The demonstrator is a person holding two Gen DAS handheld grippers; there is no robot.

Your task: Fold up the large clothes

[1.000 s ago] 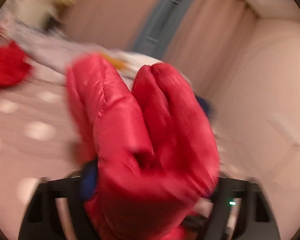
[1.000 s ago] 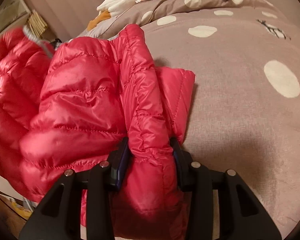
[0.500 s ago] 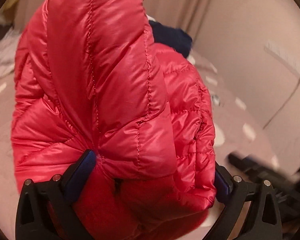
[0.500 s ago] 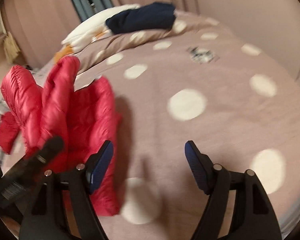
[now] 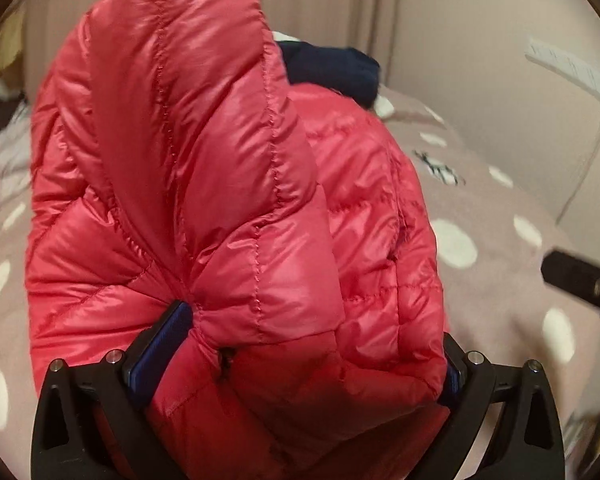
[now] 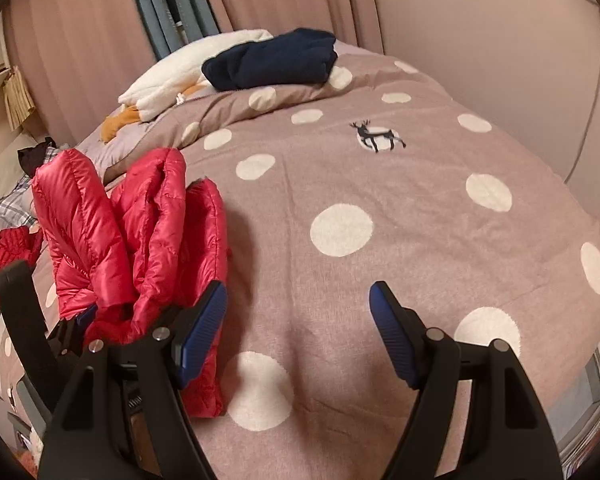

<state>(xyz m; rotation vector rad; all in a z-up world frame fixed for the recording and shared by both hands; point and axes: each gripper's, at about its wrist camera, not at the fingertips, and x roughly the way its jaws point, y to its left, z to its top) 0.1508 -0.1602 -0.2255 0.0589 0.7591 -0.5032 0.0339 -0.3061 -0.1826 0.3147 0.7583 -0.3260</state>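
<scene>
A red quilted puffer jacket (image 5: 228,208) fills the left wrist view, bunched and folded on the bed. My left gripper (image 5: 312,344) has its jaws spread wide, with the jacket's bulk lying between them. In the right wrist view the jacket (image 6: 140,236) lies at the left on the polka-dot blanket (image 6: 380,184). My right gripper (image 6: 298,312) is open and empty, just right of the jacket, above the blanket. The left gripper (image 6: 80,320) shows there at the jacket's near edge.
A folded navy garment (image 6: 276,60) and a white plush toy (image 6: 180,76) lie at the head of the bed. Plaid and red clothes (image 6: 8,240) lie at the far left. Curtains and a wall bound the bed at the back and right.
My right gripper has let go of the jacket, opened, and moved right over the blanket. My left gripper's jaws have spread wide and the jacket has come down onto the bed.
</scene>
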